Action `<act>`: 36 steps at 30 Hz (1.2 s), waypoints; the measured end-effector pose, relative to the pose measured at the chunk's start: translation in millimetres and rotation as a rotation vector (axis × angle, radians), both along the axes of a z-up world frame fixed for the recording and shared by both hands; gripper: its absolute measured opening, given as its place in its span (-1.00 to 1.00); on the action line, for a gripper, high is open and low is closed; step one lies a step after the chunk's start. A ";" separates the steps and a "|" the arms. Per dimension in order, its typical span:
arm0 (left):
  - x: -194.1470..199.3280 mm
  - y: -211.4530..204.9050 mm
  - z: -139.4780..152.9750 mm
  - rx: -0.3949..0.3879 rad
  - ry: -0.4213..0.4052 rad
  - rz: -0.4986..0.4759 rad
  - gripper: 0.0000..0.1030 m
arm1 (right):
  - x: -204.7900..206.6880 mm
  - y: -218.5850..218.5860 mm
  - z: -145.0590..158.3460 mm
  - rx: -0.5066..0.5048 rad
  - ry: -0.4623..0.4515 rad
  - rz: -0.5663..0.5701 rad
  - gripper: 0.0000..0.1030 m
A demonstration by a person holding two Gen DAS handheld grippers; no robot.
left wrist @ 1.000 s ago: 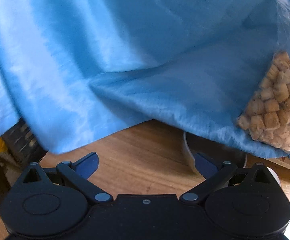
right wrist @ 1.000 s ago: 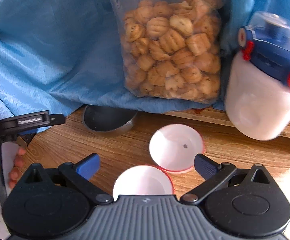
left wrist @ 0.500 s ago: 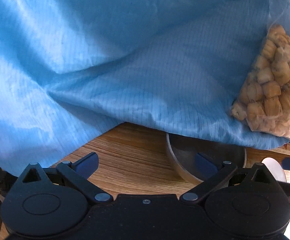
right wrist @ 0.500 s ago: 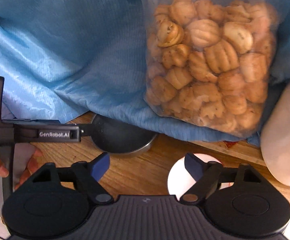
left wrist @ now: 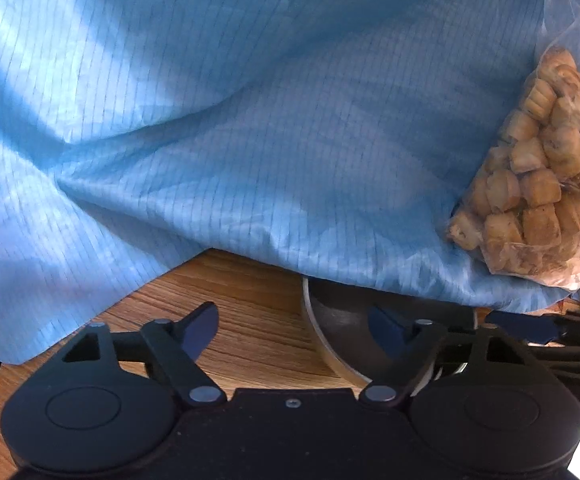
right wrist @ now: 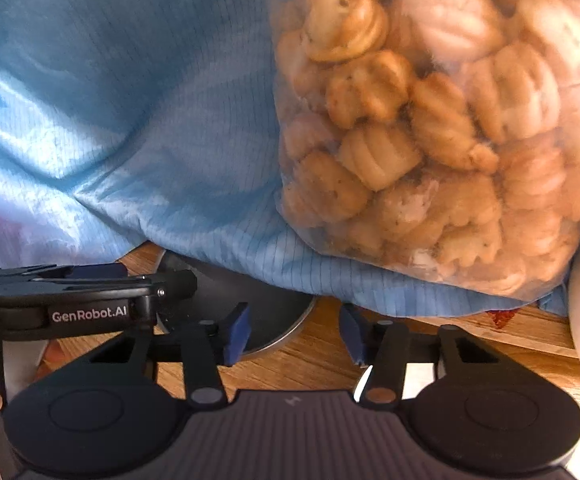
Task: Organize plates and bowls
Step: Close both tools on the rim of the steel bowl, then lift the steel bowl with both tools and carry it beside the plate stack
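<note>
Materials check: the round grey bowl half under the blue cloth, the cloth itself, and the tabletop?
Round grey bowl: looks like metal, probably stainless steel, with a brushed sheen and a bright thin rim.
Blue cloth: thin synthetic weave, likely; glossy highlights and a fine dark grid of lines.
Tabletop: wood or a wood-look laminate; straight tan grain lines and a smooth surface. The pictures cannot tell which.

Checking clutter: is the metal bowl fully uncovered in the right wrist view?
No, the blue cloth drapes over the far part of the metal bowl, hiding part of its rim.
</note>
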State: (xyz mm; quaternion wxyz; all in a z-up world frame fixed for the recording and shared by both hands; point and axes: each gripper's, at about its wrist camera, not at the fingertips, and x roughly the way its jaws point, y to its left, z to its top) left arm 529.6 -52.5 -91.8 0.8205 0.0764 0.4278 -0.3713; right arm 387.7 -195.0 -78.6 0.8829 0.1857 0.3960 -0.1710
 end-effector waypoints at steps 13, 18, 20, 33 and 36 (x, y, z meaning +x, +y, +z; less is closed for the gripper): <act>-10.0 5.0 -9.8 -0.008 0.095 0.013 -0.62 | 4.2 -2.9 -7.0 0.098 0.016 0.042 -0.40; -29.6 23.5 -3.9 0.042 0.093 0.019 -0.62 | -12.3 11.6 -3.3 0.125 0.018 0.089 -0.40; -41.6 36.4 -0.2 0.054 0.096 0.032 -0.61 | -20.5 21.3 -1.5 0.119 0.019 0.108 -0.40; -112.0 75.6 28.1 0.076 0.041 0.076 -0.61 | -68.9 58.5 18.1 0.109 -0.059 0.179 -0.40; -124.0 77.7 38.8 0.080 0.040 0.079 -0.61 | -88.8 58.0 25.2 0.109 -0.081 0.183 -0.40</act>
